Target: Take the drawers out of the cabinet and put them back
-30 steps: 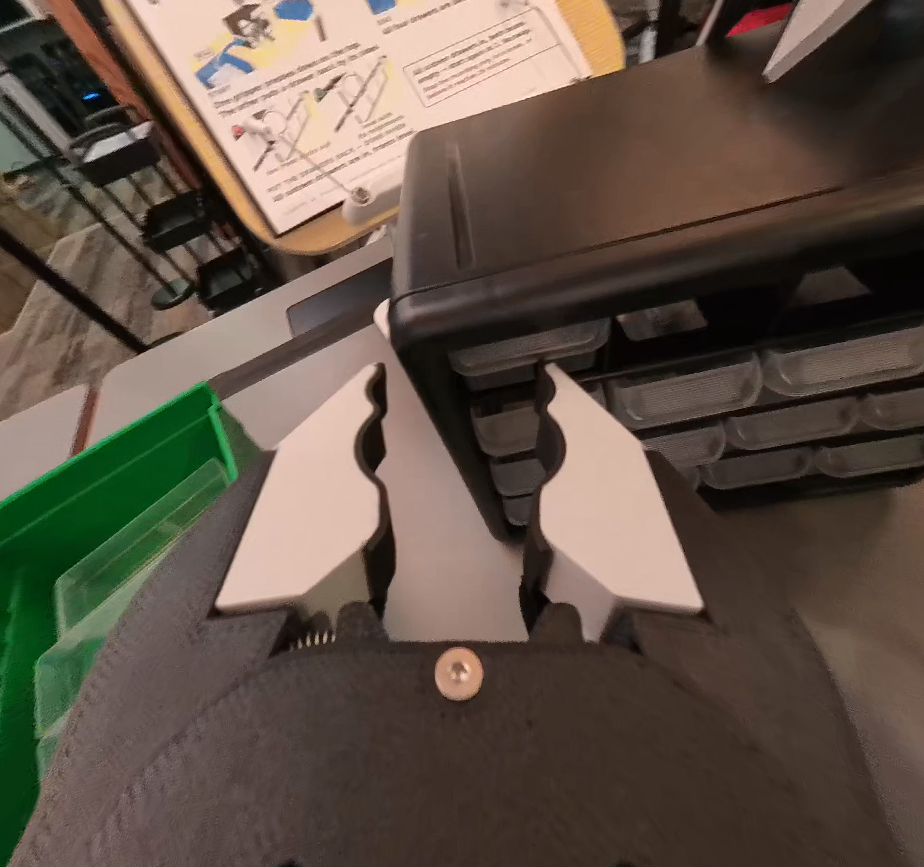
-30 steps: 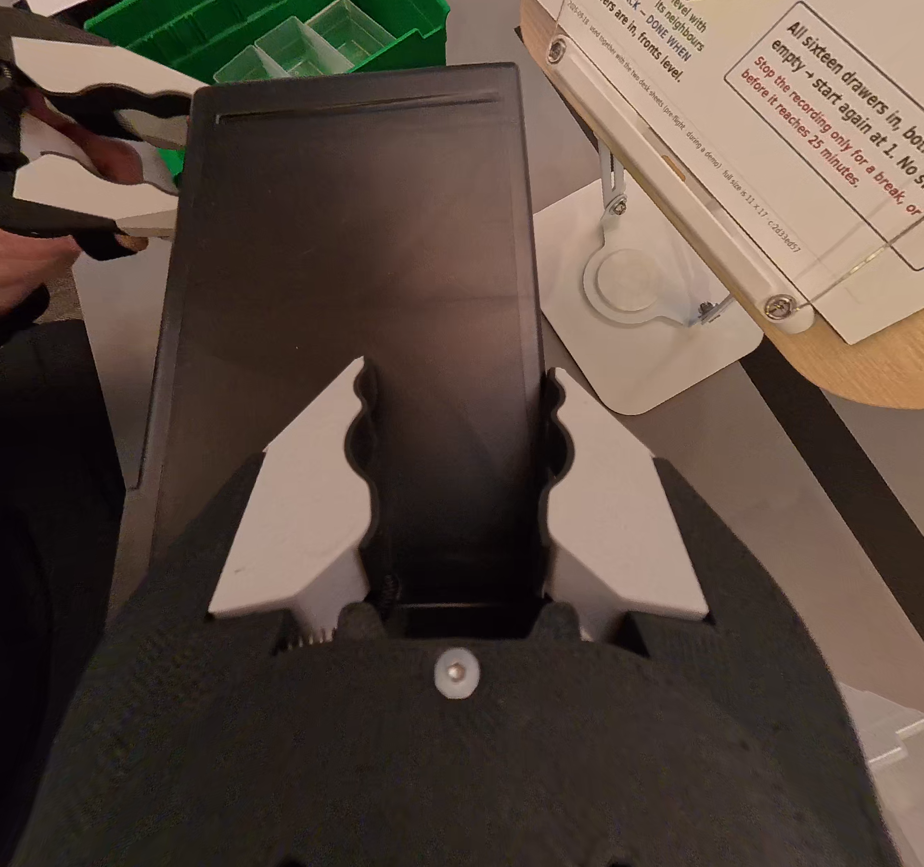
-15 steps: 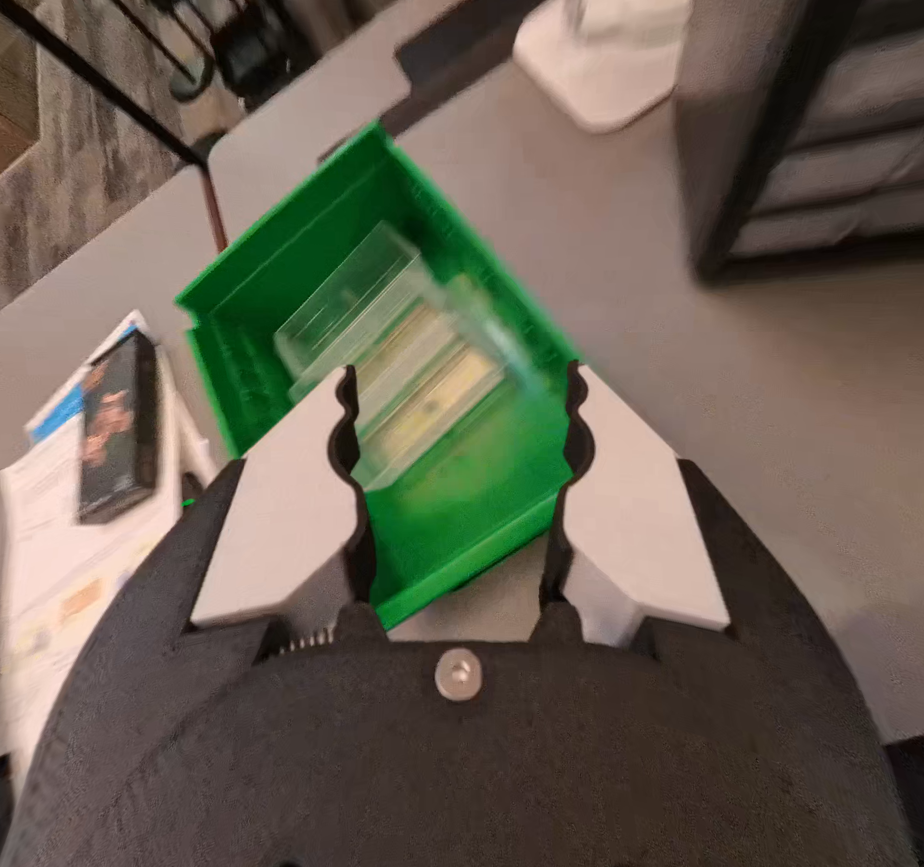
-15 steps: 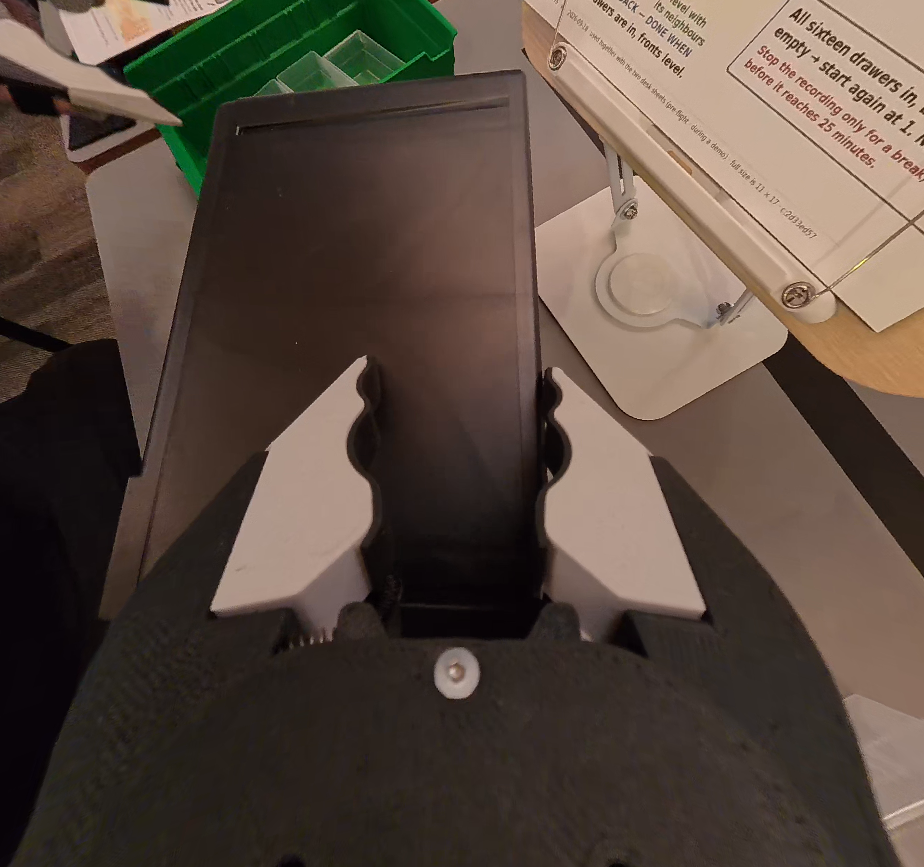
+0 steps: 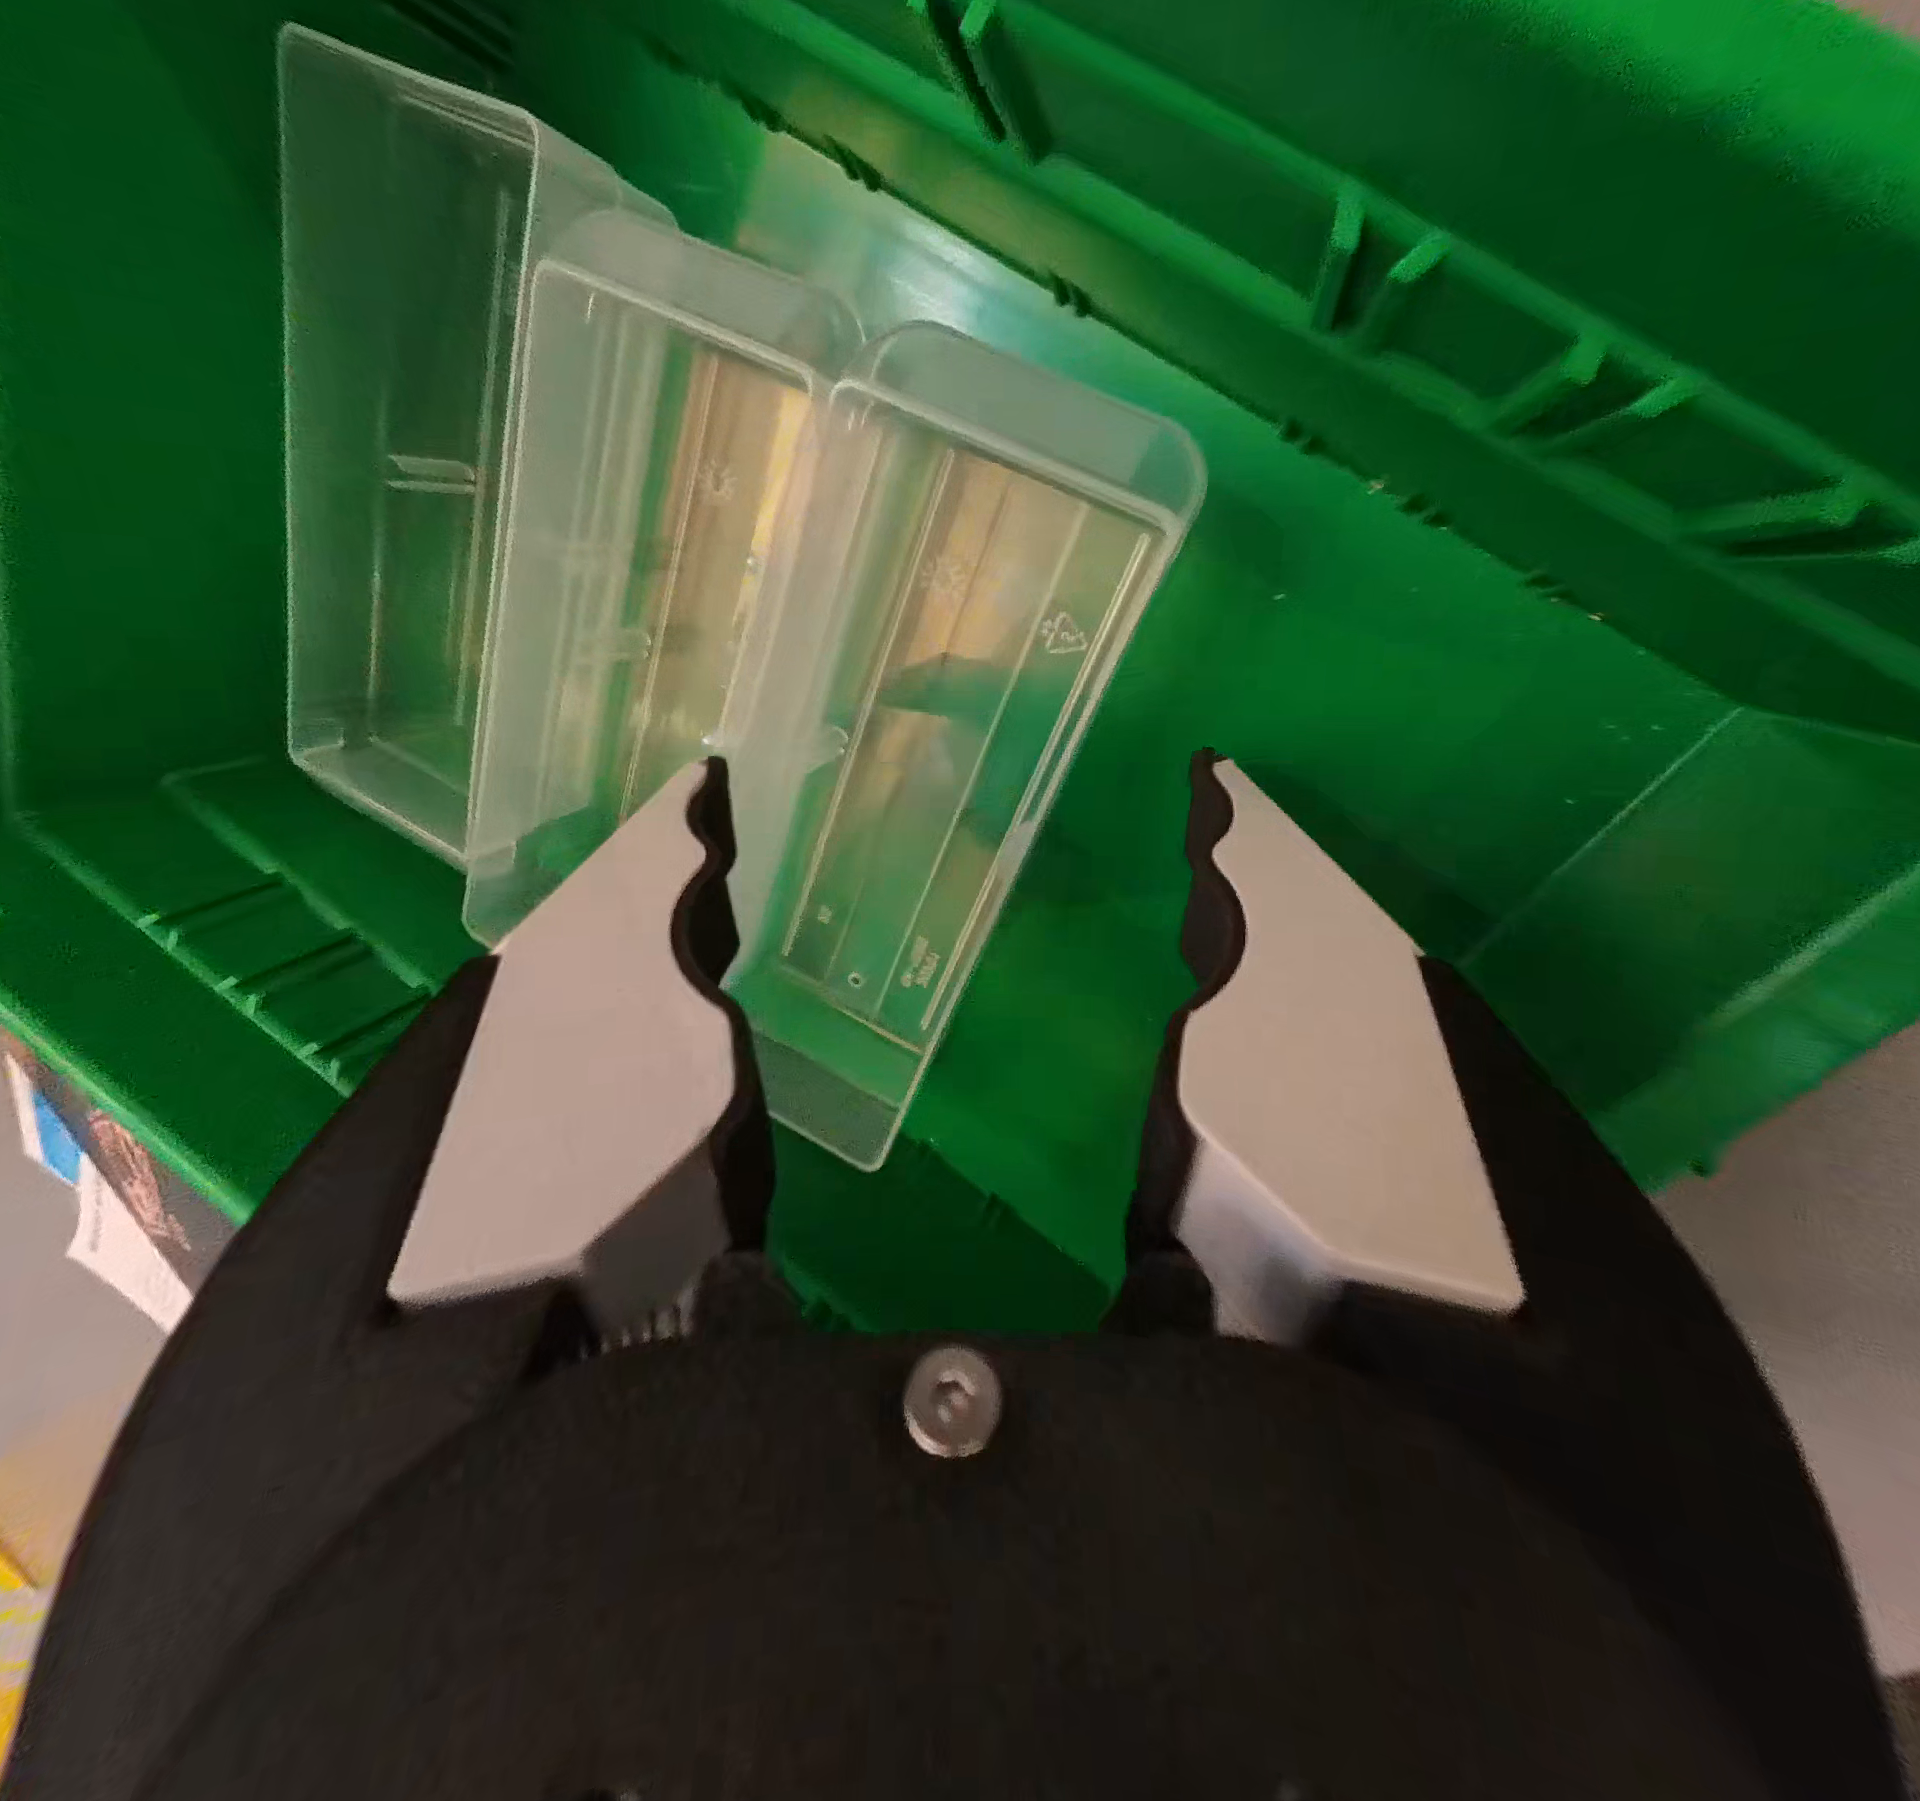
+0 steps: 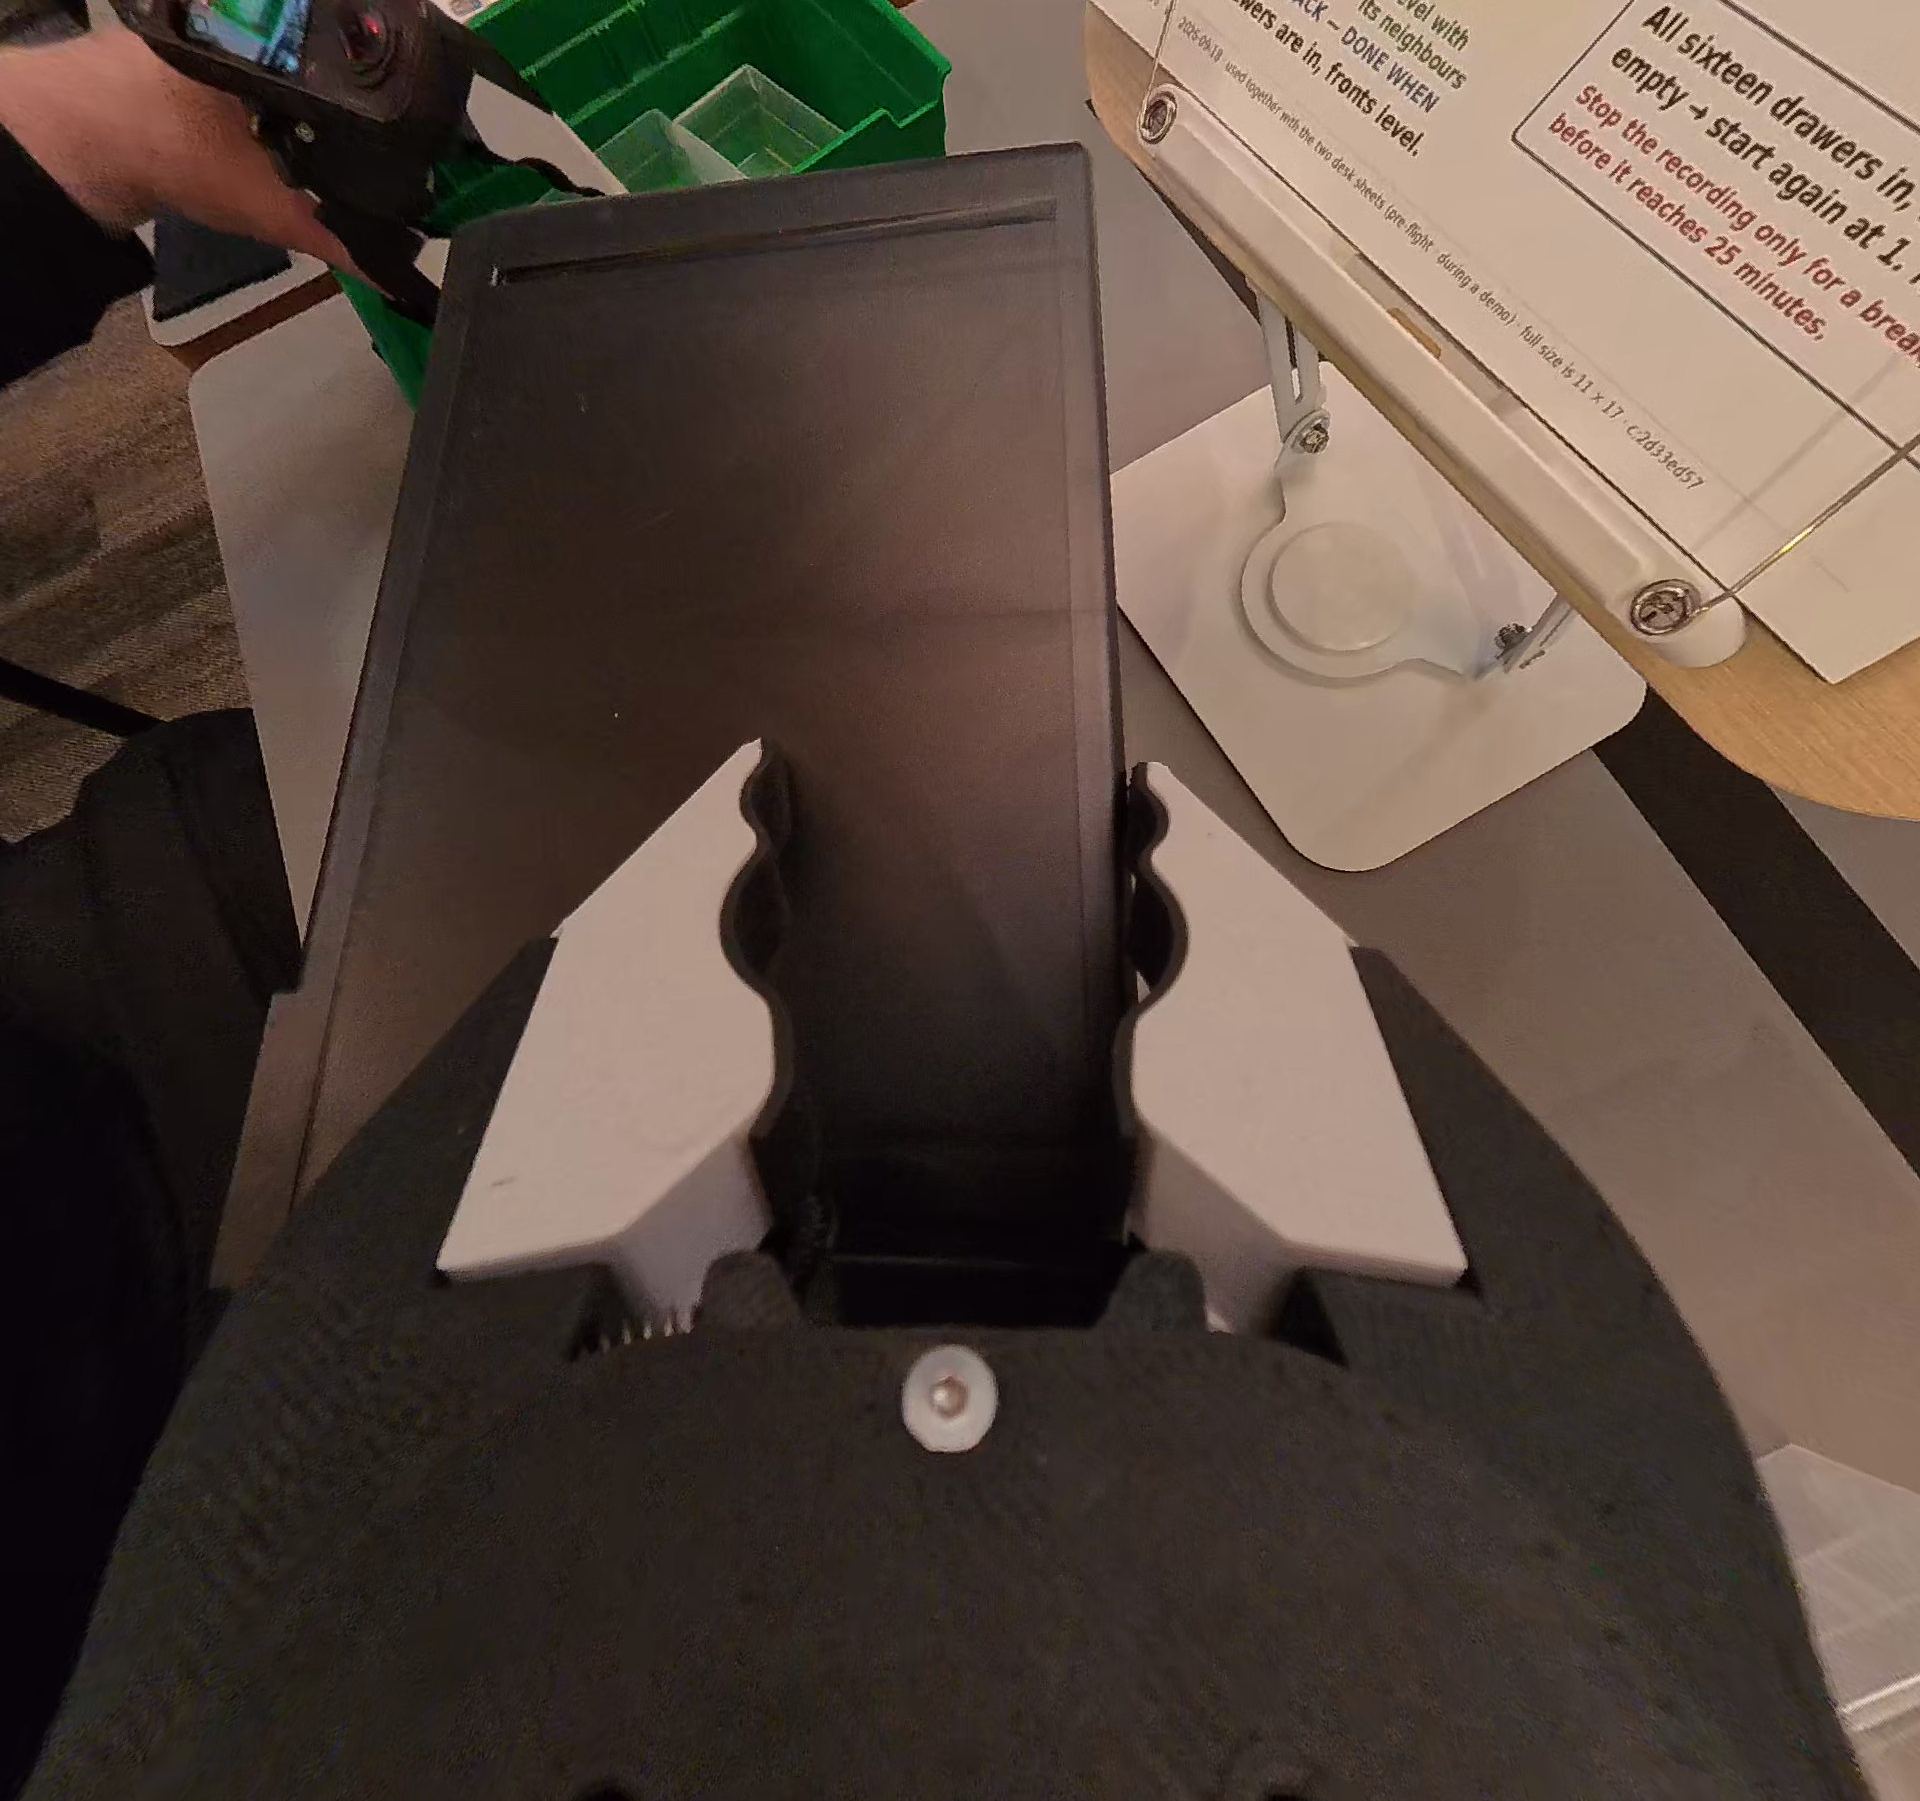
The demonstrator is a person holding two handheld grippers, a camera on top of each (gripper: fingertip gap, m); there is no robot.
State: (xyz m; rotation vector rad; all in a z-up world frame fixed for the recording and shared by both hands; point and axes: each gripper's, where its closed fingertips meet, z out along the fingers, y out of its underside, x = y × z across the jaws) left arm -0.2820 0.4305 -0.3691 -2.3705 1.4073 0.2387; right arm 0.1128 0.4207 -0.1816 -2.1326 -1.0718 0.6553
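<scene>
Left claw (image 5: 951, 962): spread wide, empty, poised above three clear plastic drawers (image 5: 966, 712) in green plastic bin (image 5: 1558, 401), likely selecting one. Right claw (image 6: 951, 982): parted, gripping nothing, resting over black plastic cabinet (image 6: 748, 556), apparently to steady it.

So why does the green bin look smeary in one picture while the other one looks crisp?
Left wrist view: motion blur softens the green bin, mostly its ribbed wall; glare streaks the clear drawers yellowish. Right wrist view: sharp, though the wide lens bows the black cabinet, and dim warm light fades its top into shadow near the right gripper.
</scene>
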